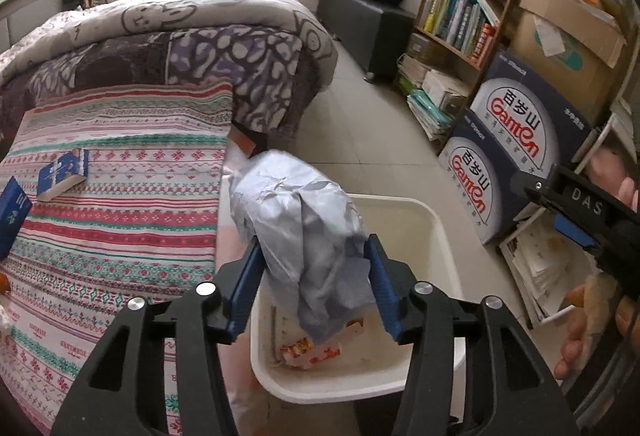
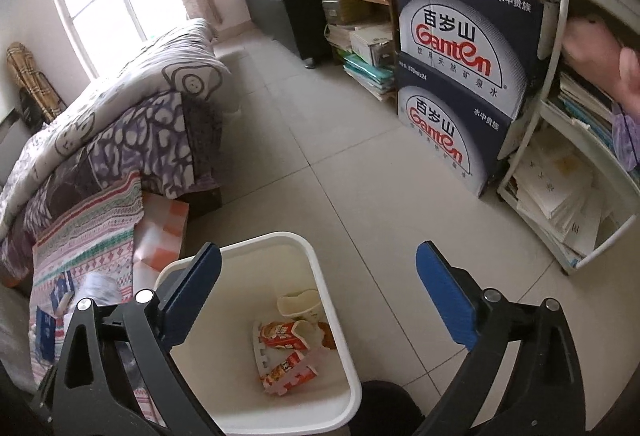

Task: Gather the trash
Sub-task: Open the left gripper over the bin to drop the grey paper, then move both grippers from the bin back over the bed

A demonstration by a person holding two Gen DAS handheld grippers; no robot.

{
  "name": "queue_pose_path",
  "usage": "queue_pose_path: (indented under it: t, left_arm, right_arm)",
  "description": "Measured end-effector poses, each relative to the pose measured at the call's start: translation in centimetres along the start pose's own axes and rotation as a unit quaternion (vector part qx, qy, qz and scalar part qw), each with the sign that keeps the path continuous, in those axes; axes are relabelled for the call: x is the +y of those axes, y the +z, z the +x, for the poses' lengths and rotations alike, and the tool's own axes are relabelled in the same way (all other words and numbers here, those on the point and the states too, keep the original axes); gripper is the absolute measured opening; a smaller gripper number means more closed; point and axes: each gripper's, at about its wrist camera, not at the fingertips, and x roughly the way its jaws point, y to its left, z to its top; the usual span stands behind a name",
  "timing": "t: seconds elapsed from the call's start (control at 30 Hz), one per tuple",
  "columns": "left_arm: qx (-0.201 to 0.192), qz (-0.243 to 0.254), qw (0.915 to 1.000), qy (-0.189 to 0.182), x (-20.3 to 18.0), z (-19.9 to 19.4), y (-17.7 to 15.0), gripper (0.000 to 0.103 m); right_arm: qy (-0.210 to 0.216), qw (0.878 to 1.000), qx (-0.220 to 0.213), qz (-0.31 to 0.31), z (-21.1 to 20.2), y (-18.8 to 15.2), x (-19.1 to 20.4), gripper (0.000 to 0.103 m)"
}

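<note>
A crumpled grey plastic bag (image 1: 304,236) is held between the blue pads of the left gripper (image 1: 316,276), above the white bin (image 1: 432,232) that stands on the tiled floor beside the bed (image 1: 120,204). The bag is judged light, soft and easily crushed; it gives under the pads and hangs in loose folds, so a hold across its bunched middle is thought safer than one on a trailing edge, which could slip out of the grip. Its film is likely slick, and the lower flap dangles into the mouth of the bin. The left jaws are seen closed to a middling gap, pressed on either side of the wad, with the greater part of the bag standing above and forward of the fingertips. In the bin some red-and-white snack wrappers (image 2: 286,352) and a pale paper cup (image 2: 298,304) are noted at the bottom. The right gripper (image 2: 318,288) is seen spread wide, with nothing between its pads, poised over the bin's right rim and the floor next to it. Two small blue-and-white boxes (image 1: 62,172) are noted lying on the striped bedcover, well apart from the bin; whether they count as trash cannot be told. The drop is judged not yet made.
</note>
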Motion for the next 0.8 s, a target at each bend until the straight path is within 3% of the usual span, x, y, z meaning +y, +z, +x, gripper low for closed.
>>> queue_pose_path:
  t: [0.2, 0.4, 0.6, 0.8]
  left_arm:
    - [0.002, -0.007, 1.0000, 0.006, 0.6, -0.1, 0.0, 0.064]
    - [0.004, -0.032, 0.9992, 0.022, 3.0, -0.5, -0.1, 0.066]
    - [0.012, -0.072, 0.9959, 0.053, 6.5, -0.8, -0.3, 0.068]
    - [0.021, -0.127, 0.9863, 0.104, 11.0, -1.4, -0.9, 0.073]
  right_arm:
    - [0.008, 1.000, -0.002, 0.000, -0.2, -0.1, 0.6, 0.096]
    - [0.016, 1.000, 0.010, -0.017, 0.0, -0.8, 2.8, 0.096]
    - [0.028, 0.998, 0.020, -0.044, 0.0, -1.7, 5.3, 0.096]
    - [0.038, 0.996, 0.033, -0.067, 0.3, -2.7, 7.6, 0.096]
